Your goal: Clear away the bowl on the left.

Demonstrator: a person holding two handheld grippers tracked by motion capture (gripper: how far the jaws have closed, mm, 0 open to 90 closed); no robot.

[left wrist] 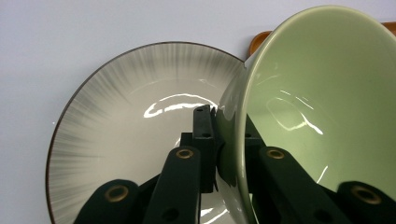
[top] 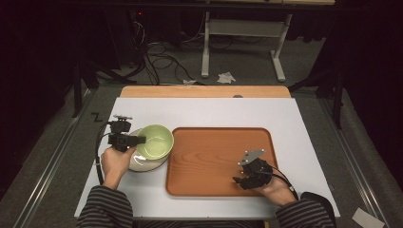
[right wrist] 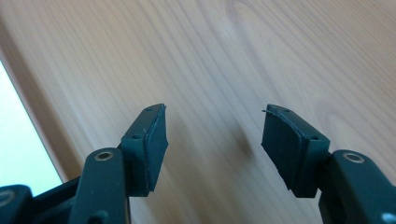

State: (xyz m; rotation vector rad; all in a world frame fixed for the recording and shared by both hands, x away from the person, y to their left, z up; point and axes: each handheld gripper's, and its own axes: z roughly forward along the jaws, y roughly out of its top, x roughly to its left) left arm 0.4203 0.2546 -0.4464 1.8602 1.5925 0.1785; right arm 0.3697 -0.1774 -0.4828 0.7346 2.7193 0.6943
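Note:
A pale green bowl (top: 155, 140) sits tilted over a grey-streaked white plate (top: 139, 164) at the left of the table, just left of the wooden tray (top: 209, 152). My left gripper (top: 138, 140) is shut on the green bowl's near rim (left wrist: 236, 135), one jaw outside the wall and one inside. The plate (left wrist: 126, 121) lies under and behind the bowl (left wrist: 322, 93). My right gripper (top: 237, 179) hovers over the tray's front right part, open, with bare wood (right wrist: 215, 70) between its jaws (right wrist: 214, 140).
A white mat (top: 214, 111) covers the table; the tray's left rim (left wrist: 256, 41) lies close to the bowl. Floor cables (top: 161, 59) and a desk frame (top: 242, 42) stand beyond the far edge.

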